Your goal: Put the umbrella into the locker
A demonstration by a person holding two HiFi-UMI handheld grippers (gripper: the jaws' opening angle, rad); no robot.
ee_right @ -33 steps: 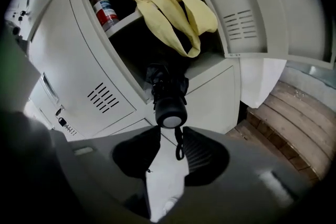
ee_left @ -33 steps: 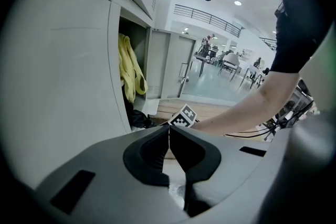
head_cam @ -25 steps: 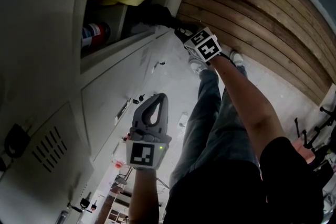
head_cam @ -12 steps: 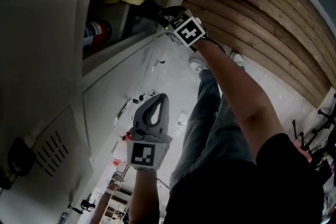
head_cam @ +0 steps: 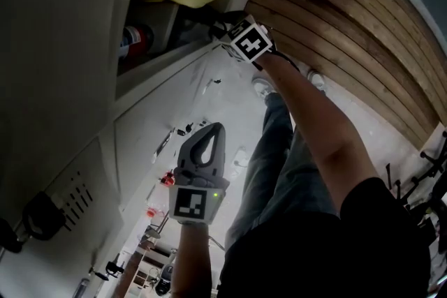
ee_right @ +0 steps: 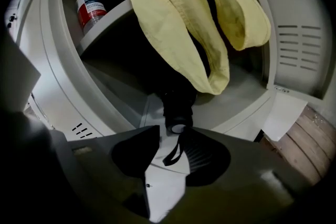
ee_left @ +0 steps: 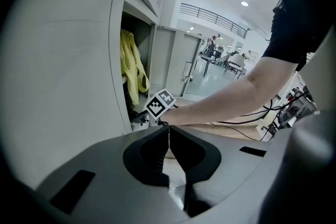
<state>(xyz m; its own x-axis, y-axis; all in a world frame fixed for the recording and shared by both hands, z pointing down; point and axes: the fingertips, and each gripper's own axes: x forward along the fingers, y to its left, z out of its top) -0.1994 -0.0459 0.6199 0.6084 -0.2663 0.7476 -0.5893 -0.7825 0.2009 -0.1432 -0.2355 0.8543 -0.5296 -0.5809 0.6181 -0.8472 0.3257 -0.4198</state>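
Noted at the open locker: right gripper, jaws narrowly apart, just been opening, no clamp on anything. Between the tips: handle end of the black folded umbrella, with its strap dangling into the gap. Umbrella lying on the lower compartment's floor, under a hanging yellow garment. On the shelf at upper left, a red can. Left gripper well apart from the locker mouth, jaw tips touching, holding nothing.

No legible text. Label on red can, upper left in locker, too blurred to read.
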